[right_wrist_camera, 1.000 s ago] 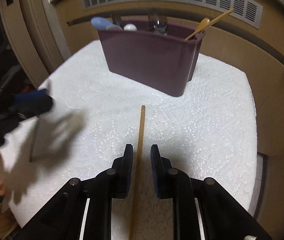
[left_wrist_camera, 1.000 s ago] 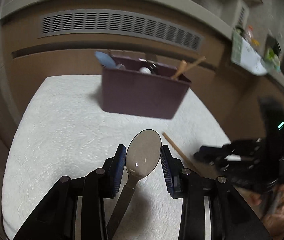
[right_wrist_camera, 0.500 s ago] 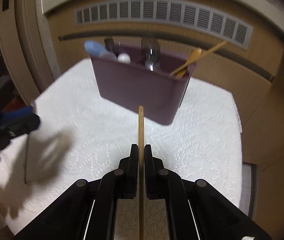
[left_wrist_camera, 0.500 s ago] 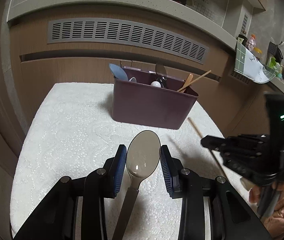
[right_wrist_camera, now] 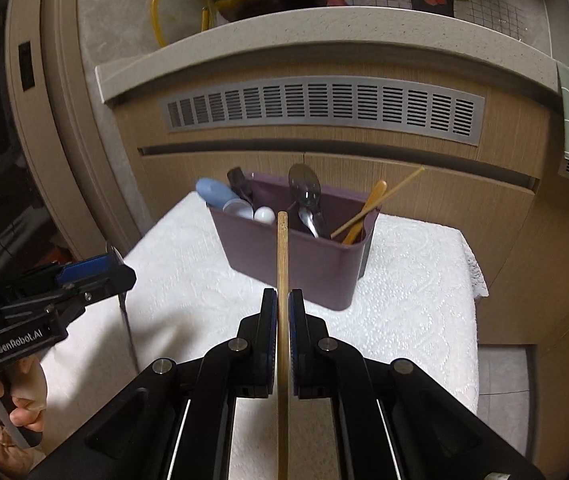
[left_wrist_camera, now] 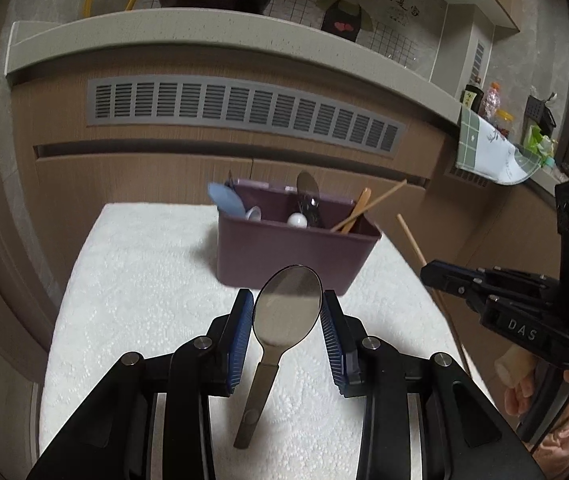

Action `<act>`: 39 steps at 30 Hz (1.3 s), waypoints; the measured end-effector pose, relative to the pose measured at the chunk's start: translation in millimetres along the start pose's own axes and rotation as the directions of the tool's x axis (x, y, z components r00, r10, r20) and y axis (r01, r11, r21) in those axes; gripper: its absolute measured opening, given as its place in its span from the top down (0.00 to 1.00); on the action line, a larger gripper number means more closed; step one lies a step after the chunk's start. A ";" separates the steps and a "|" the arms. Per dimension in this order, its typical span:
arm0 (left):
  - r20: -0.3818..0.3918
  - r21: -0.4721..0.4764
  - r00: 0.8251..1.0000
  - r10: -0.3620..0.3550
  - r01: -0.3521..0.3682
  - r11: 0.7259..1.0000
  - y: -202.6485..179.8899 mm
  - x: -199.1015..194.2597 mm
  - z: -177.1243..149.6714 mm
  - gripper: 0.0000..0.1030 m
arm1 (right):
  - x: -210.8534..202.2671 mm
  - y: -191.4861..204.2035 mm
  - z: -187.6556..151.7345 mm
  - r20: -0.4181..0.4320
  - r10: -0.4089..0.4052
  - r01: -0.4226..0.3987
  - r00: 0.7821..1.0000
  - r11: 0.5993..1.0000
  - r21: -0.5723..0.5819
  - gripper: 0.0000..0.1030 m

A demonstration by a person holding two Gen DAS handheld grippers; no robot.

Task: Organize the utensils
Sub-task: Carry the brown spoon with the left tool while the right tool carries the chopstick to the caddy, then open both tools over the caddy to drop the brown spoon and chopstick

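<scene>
A purple utensil caddy (left_wrist_camera: 292,254) stands at the back of the white-covered table (left_wrist_camera: 144,288); it also shows in the right wrist view (right_wrist_camera: 296,264). It holds a blue spoon, white pieces, a metal spoon and wooden utensils. My left gripper (left_wrist_camera: 287,320) is shut on a metal spoon (left_wrist_camera: 284,314), bowl forward, held above the table in front of the caddy. My right gripper (right_wrist_camera: 283,312) is shut on a wooden chopstick (right_wrist_camera: 282,280), lifted and pointing at the caddy. The chopstick also shows in the left wrist view (left_wrist_camera: 412,240).
A wooden cabinet front with a grey vent grille (right_wrist_camera: 324,106) rises right behind the table. A counter ledge (left_wrist_camera: 204,36) runs above it. The table's right edge (right_wrist_camera: 470,280) drops to the floor. A cloth-covered shelf with bottles (left_wrist_camera: 492,148) is at far right.
Both grippers have risen from the table with their utensils. The right gripper closed fully on the chopstick and lifted it. The caddy now sits lower and farther in both views.
</scene>
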State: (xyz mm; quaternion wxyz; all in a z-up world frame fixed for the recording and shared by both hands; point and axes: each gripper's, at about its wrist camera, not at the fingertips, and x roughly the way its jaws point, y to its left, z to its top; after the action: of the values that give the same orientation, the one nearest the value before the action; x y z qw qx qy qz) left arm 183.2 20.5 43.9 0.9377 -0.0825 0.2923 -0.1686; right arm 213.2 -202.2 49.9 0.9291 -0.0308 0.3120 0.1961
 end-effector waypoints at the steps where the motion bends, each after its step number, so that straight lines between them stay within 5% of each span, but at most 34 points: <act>1: 0.011 0.002 1.000 -0.010 0.010 1.000 -0.3 -1.1 7.3 0.66 | -1.2 -1.4 3.7 0.015 0.002 -0.002 1.000 1.000 0.006 0.96; 6: 0.088 0.034 0.992 -0.090 0.088 0.996 -9.1 -11.0 62.0 0.66 | -27.3 -11.2 57.5 0.163 -0.002 -0.002 0.987 1.000 0.021 0.96; 14: 0.275 0.061 0.950 -0.144 0.133 0.989 -11.0 -5.6 150.0 0.66 | -43.8 -28.1 137.4 0.442 -0.032 -0.002 0.897 0.997 0.078 0.95; 17: 0.263 0.039 0.950 -0.168 0.164 0.986 -2.4 17.9 161.2 0.66 | -18.9 -29.7 147.0 0.447 -0.053 0.023 0.893 0.997 0.073 0.95; 25: 0.218 0.014 0.955 -0.201 0.203 0.979 12.1 75.2 168.6 0.66 | 48.5 -39.4 144.4 0.374 -0.075 0.041 0.925 0.994 0.098 0.95; 35: 0.153 -0.014 0.971 -0.183 0.187 0.982 21.2 128.1 144.3 0.65 | 77.6 -39.7 114.8 0.394 -0.174 0.156 0.902 0.985 0.078 0.95; 37: 0.127 -0.030 0.976 -0.180 0.185 0.982 23.1 130.7 139.5 0.55 | 81.1 -39.0 109.9 0.367 -0.166 0.149 0.915 0.986 0.075 0.86; 39: 0.108 -0.055 0.977 -0.181 0.188 0.981 26.1 127.7 134.5 0.43 | 78.6 -38.4 98.7 0.334 -0.169 0.150 0.927 0.985 0.084 0.50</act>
State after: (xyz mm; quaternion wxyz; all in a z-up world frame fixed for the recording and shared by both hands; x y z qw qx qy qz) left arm 366.2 5.8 80.5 0.9285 -0.1483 0.2403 -0.2410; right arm 341.2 -192.7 80.2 0.9823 0.0046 0.1488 0.1135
